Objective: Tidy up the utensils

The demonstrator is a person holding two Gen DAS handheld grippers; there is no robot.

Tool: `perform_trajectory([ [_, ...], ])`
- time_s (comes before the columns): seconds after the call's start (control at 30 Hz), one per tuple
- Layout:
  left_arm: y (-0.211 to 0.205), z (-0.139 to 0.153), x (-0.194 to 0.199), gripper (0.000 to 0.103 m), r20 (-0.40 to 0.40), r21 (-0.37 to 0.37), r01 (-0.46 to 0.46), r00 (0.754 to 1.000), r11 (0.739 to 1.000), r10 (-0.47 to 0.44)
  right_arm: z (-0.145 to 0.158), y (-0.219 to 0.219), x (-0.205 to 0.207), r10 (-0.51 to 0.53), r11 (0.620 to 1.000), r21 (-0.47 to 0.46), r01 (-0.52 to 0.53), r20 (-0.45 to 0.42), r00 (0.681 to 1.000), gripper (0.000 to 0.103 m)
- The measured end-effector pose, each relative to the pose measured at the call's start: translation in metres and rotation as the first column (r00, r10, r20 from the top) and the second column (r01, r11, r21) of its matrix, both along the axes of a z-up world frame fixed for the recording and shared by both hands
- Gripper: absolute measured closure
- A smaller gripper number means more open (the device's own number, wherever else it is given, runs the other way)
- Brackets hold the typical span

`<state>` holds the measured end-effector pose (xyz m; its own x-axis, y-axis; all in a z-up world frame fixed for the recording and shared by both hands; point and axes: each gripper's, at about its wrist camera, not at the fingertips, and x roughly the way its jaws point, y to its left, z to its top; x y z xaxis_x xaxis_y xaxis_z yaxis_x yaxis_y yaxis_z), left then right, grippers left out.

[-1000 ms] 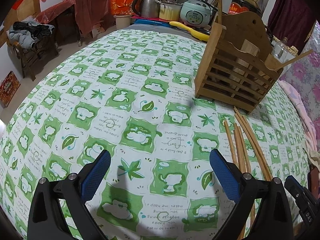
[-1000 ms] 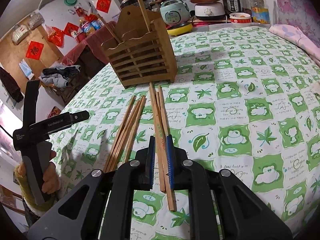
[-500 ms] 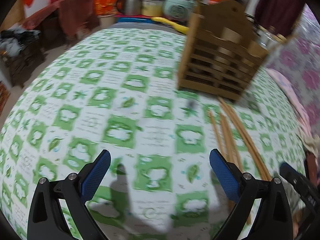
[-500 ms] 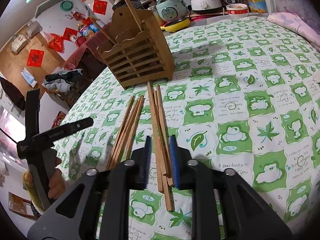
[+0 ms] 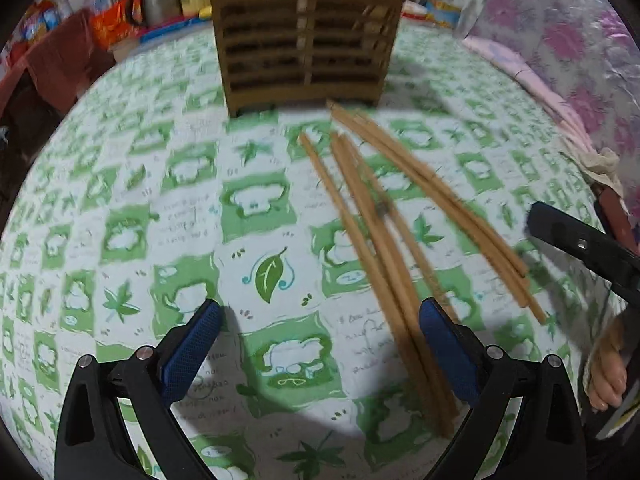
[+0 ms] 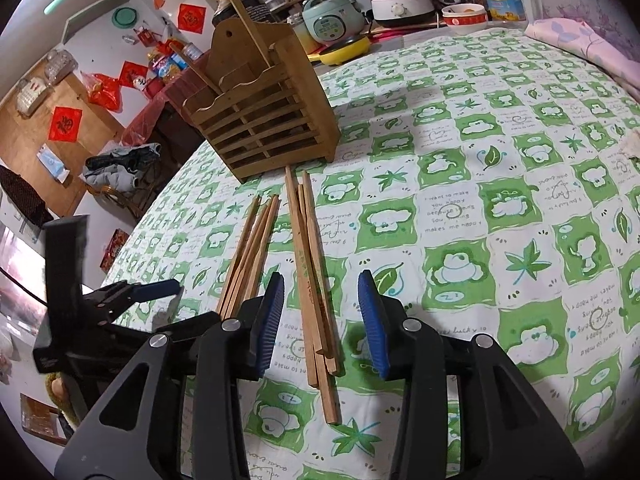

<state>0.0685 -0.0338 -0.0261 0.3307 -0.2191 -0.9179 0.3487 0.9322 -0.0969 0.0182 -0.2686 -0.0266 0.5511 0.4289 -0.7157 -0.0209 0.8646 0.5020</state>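
Right gripper (image 6: pixel 322 316), jaws opening, straddles loose brown wooden chopsticks (image 6: pixel 310 276) untouched; left gripper (image 5: pixel 320 344) spread wide above surface (image 5: pixel 256 208).

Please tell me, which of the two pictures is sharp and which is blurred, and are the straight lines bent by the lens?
Left wrist view: motion blur smears the chopsticks, the wooden holder and the tablecloth print; only the left claw is crisp. Right wrist view: sharp, the cloth's printed words are readable. Both views: fisheye bending curves the checked pattern towards the dark corners.
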Motion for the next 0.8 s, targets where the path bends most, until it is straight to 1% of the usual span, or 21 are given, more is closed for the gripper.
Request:
perform_trajectory([
  [0.13,-0.001,-0.002,0.001,0.004,0.014,0.039,0.003,1.0,0.999,-0.004,0.0,-0.001,0.0,-0.003,1.0,0.003,0.003,-0.003,1.0,0.062],
  [0.2,0.006,-0.002,0.007,0.004,0.019,0.058,-0.027,0.999,0.998,0.026,-0.001,-0.002,0.001,-0.006,1.0,0.006,0.006,-0.007,1.0,0.062],
  [0.27,0.023,-0.003,0.016,0.005,-0.01,0.024,-0.089,0.996,0.996,0.089,-0.002,-0.003,0.001,-0.009,1.0,0.013,0.009,-0.01,1.0,0.062],
  [0.33,0.046,-0.002,0.025,0.006,-0.012,0.01,-0.179,0.984,0.984,0.179,-0.002,-0.003,0.002,-0.008,1.0,0.016,0.008,-0.01,1.0,0.062],
  [0.37,0.053,-0.002,0.026,0.006,-0.016,-0.009,-0.195,0.981,0.981,0.195,-0.002,-0.003,0.001,-0.007,1.0,0.015,0.007,-0.009,1.0,0.062],
  [0.4,0.062,0.001,0.025,0.006,-0.027,-0.06,-0.204,0.979,0.977,0.203,-0.001,-0.003,0.001,-0.006,1.0,0.014,0.006,-0.006,1.0,0.062],
  [0.47,0.066,0.004,0.023,0.006,-0.016,-0.063,-0.208,0.978,0.976,0.208,-0.001,-0.003,0.001,-0.006,1.0,0.013,0.006,-0.005,1.0,0.062],
  [0.57,0.059,0.008,0.014,0.006,0.003,-0.075,-0.163,0.986,0.984,0.164,-0.001,-0.002,0.0,-0.007,1.0,0.012,0.007,-0.007,1.0,0.062],
  [0.67,0.043,0.013,0.0,0.006,0.04,-0.064,-0.082,0.996,0.995,0.085,0.0,-0.002,0.001,-0.006,1.0,0.01,0.006,-0.01,1.0,0.062],
  [0.7,0.035,0.011,-0.002,0.006,0.044,-0.039,-0.055,0.997,0.998,0.057,-0.001,-0.002,0.001,-0.006,1.0,0.009,0.006,-0.011,1.0,0.062],
  [0.73,0.03,0.01,-0.004,0.006,0.046,-0.014,-0.043,0.998,0.999,0.043,-0.001,-0.002,0.001,-0.006,1.0,0.009,0.006,-0.011,1.0,0.062],
  [0.77,0.025,0.007,-0.004,0.006,0.046,0.026,-0.032,0.998,0.999,0.03,-0.001,-0.002,0.001,-0.006,1.0,0.01,0.006,-0.012,1.0,0.062],
  [0.8,0.023,0.005,-0.004,0.006,0.041,0.046,-0.031,0.999,0.998,0.03,-0.001,-0.002,0.001,-0.007,1.0,0.011,0.007,-0.012,1.0,0.062],
])
